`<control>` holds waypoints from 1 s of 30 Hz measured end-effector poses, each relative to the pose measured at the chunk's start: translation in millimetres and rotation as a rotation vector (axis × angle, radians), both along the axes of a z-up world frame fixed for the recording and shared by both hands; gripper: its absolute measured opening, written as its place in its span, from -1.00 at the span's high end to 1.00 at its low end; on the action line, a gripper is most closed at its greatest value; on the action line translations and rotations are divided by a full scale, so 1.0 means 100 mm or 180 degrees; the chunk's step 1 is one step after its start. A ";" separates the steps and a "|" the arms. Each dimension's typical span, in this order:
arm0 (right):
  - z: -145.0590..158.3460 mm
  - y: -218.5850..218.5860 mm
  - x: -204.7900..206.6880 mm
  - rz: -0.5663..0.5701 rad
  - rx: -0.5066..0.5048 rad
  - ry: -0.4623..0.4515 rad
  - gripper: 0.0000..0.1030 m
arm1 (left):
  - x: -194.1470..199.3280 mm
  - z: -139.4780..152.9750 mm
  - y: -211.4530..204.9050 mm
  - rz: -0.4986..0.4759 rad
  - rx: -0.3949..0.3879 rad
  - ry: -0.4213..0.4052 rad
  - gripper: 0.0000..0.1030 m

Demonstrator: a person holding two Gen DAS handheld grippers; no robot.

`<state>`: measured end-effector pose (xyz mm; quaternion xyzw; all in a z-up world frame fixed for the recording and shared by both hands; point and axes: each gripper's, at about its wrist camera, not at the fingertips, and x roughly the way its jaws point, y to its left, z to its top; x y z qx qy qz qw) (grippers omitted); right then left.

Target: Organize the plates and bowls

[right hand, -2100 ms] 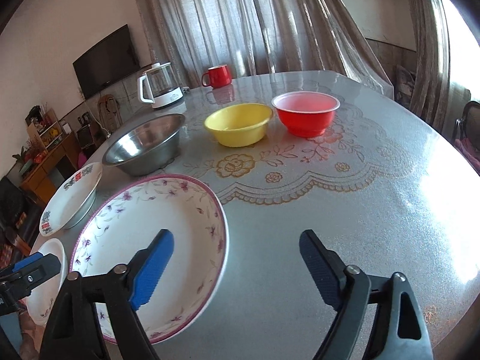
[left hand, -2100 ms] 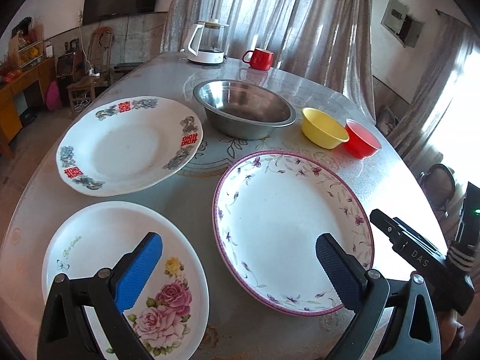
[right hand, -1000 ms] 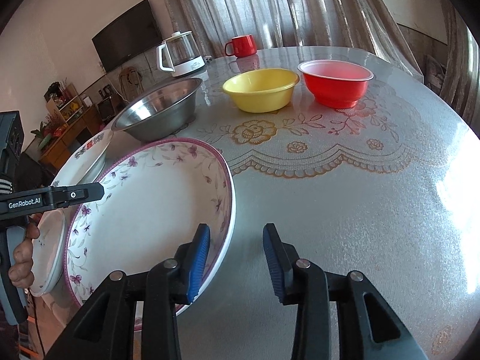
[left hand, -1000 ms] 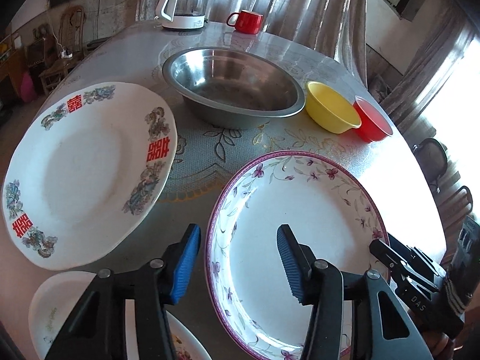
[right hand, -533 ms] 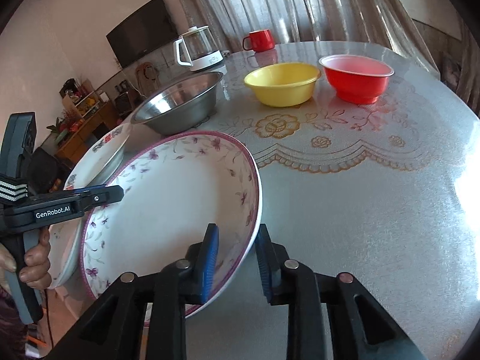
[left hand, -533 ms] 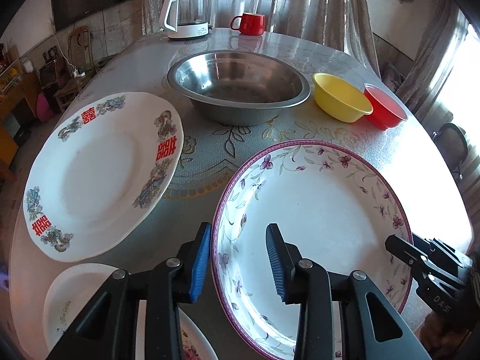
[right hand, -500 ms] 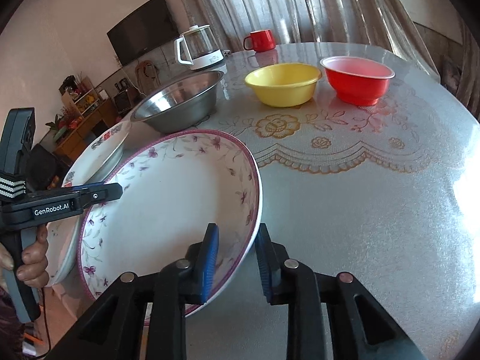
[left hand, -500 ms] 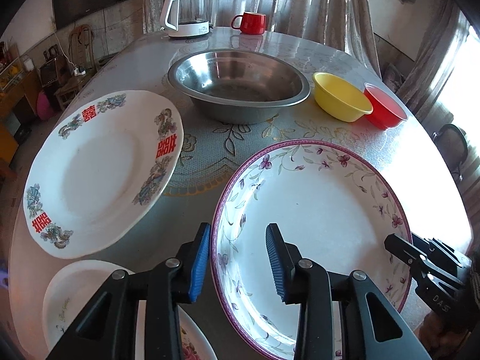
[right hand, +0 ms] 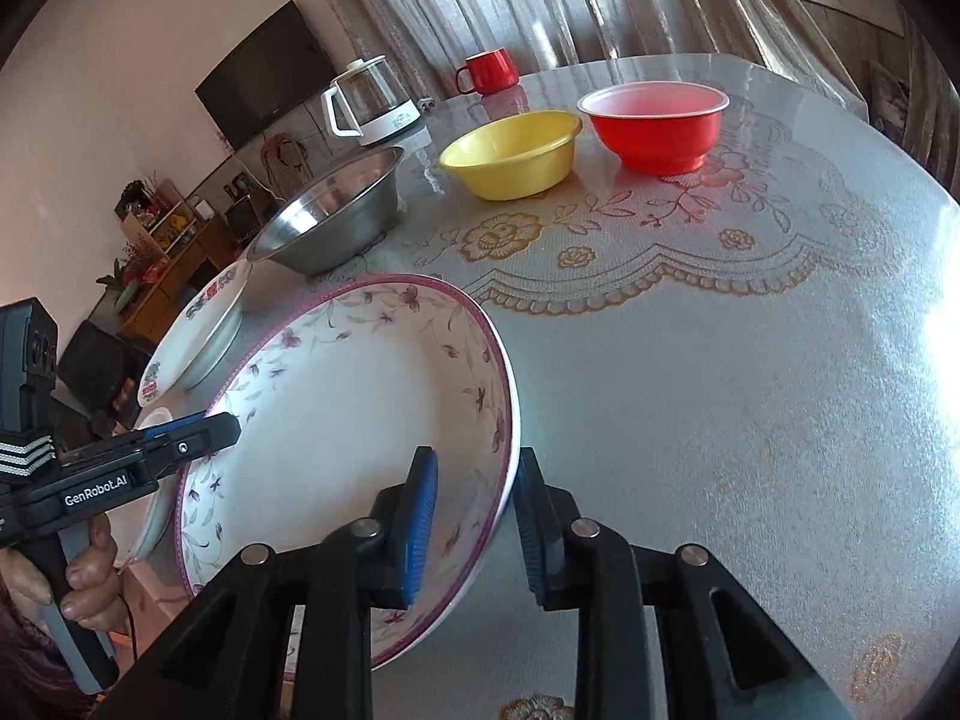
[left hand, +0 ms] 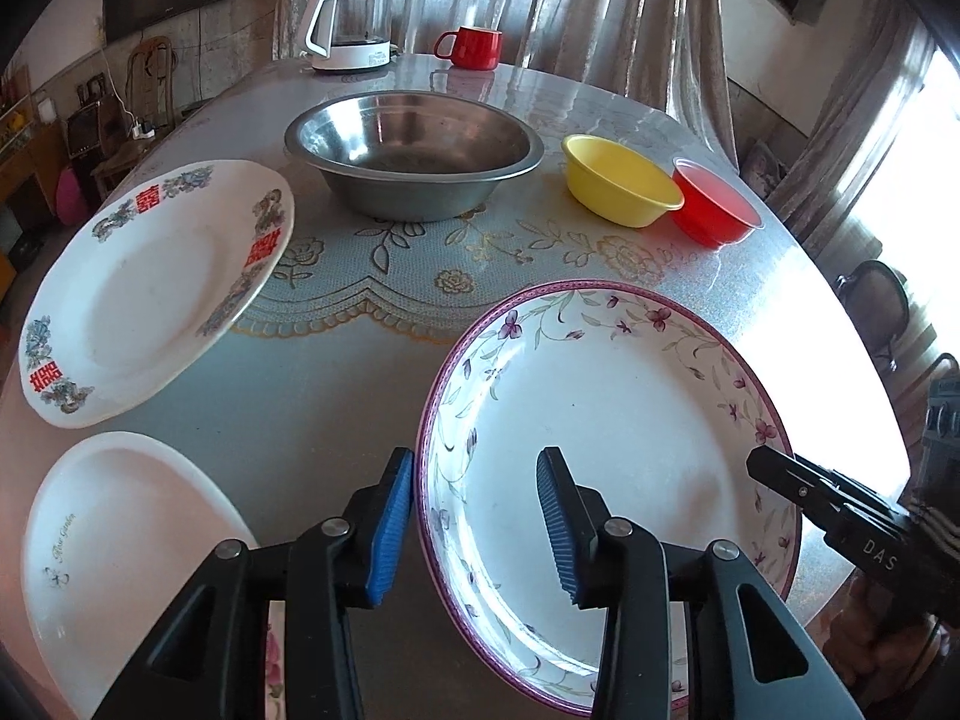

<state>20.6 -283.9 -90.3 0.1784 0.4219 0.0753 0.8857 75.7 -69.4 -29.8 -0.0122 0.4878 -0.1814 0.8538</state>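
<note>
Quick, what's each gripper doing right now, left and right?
Left gripper: fingers straddle the purple-rimmed plate rim, grip not confirmed.
Right gripper: fingers shut on the same plate's opposite rim.

Left wrist view: close above the table's near edge, facing forward and down along the left gripper (left hand: 474, 516), with the purple-rimmed plate (left hand: 624, 420) filling the lower right. Right wrist view: low and close at that same plate's (right hand: 336, 420) opposite rim, facing forward-left along the right gripper (right hand: 477, 522). Shared by both: the plate, steel basin (left hand: 414, 150) (right hand: 336, 216), yellow bowl (left hand: 618, 186) (right hand: 510, 150), red bowl (left hand: 714, 210) (right hand: 657, 120), kettle (left hand: 354, 24) (right hand: 369, 102), and each other's gripper at the frame edge.
</note>
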 end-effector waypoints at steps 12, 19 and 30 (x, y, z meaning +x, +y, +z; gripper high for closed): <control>0.18 -0.19 0.15 -0.0184 -0.0173 -0.0145 0.50 | 0.36 0.01 -0.25 0.0018 -0.0047 0.0052 0.21; 0.02 -0.29 0.30 -0.0485 -0.0238 -0.0014 0.53 | 0.43 -0.01 -0.39 -0.0098 -0.0038 -0.0017 0.17; 0.04 -0.15 0.34 -0.0439 -0.0758 -0.0040 0.46 | 0.39 -0.08 -0.43 -0.0079 0.0028 -0.0052 0.00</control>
